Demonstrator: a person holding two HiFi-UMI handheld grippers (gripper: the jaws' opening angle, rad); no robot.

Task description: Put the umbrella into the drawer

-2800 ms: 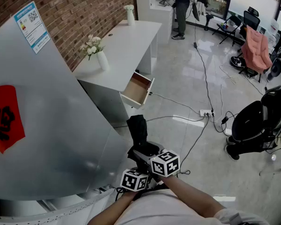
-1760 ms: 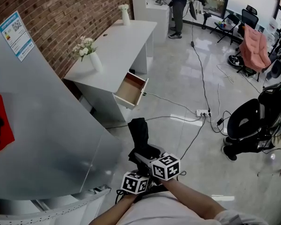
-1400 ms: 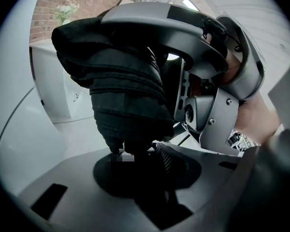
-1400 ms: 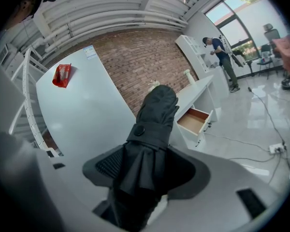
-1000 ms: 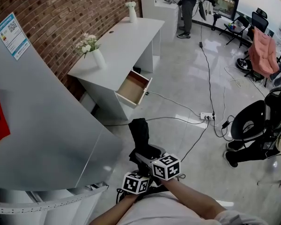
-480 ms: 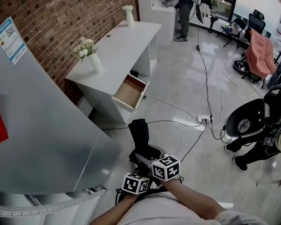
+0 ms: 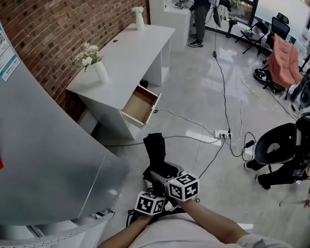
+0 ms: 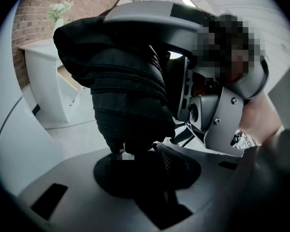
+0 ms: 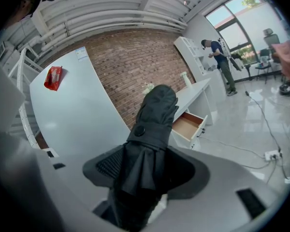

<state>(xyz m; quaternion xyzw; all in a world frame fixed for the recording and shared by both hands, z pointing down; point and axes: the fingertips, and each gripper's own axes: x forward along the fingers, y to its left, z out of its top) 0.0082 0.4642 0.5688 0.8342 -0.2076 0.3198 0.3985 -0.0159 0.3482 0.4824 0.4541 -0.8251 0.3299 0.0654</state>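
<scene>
Both grippers hold a folded black umbrella (image 7: pixel 156 149) low in the head view, and it points toward the desk. My left gripper (image 7: pixel 154 182) is shut on its near end (image 8: pixel 130 95). My right gripper (image 7: pixel 160 172) is shut on its body (image 9: pixel 152 129), whose strap and button show just past the jaws. The open wooden drawer (image 7: pixel 139 106) sticks out from the white desk (image 7: pixel 129 45) ahead. In the right gripper view the drawer (image 9: pixel 187 125) lies just beyond the umbrella's tip, with bare floor between. The drawer's inside looks empty.
A large grey curved panel (image 7: pixel 41 154) fills the left. A vase of flowers (image 7: pixel 99 70) and a second vase (image 7: pixel 139 17) stand on the desk. Cables and a power strip (image 7: pixel 222 134) cross the floor. A black chair (image 7: pixel 279 149) stands at right, and a person (image 7: pixel 200 9) far back.
The head view has shifted: the desk and drawer sit slightly further left and the grey panel shows less. Both grippers keep the same hold on the umbrella.
</scene>
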